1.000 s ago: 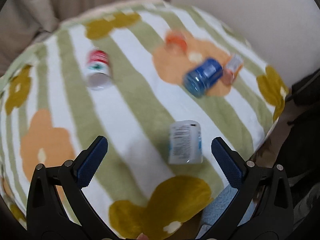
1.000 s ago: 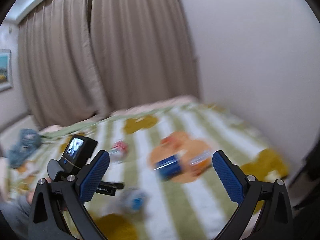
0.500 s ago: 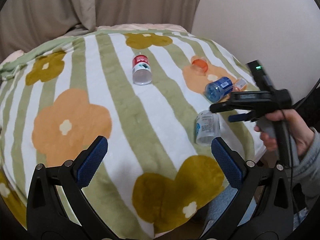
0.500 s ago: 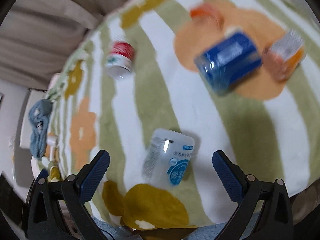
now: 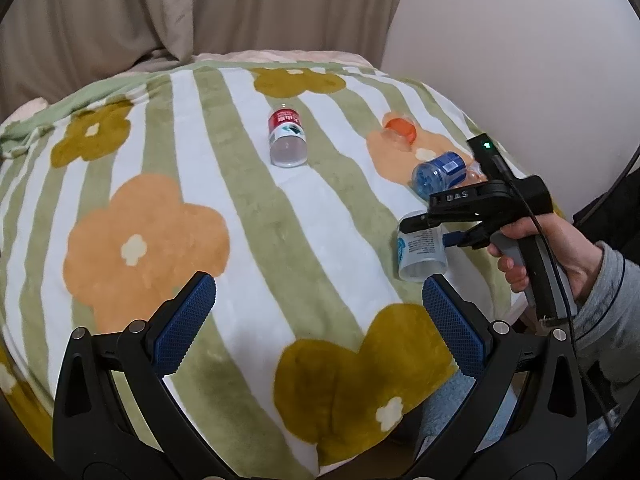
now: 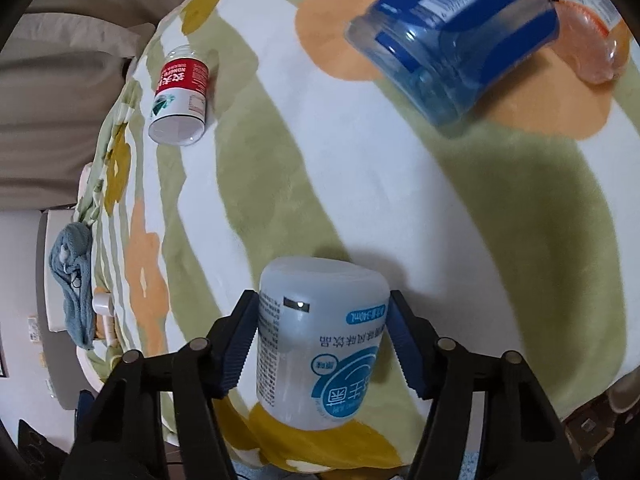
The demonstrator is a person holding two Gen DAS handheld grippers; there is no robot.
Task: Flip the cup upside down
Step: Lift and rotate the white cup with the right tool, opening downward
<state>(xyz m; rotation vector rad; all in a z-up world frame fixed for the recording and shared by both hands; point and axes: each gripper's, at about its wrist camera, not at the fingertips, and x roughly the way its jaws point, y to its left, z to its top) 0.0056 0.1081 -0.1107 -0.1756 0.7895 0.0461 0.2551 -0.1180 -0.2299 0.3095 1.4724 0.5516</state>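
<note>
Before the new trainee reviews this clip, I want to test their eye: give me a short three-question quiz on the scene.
1. True or false: the left gripper holds a cup.
2. Which cup sits between the right gripper's pads: A red-labelled, B white with blue label, C blue?
3. Fill in: the cups lie on a striped, flowered ____.

Key: 1 false; 2 B; 3 blanket.

Cup (image 6: 320,344) between right tool (image 6: 322,344) fingers, on blanket (image 6: 360,200).
</note>
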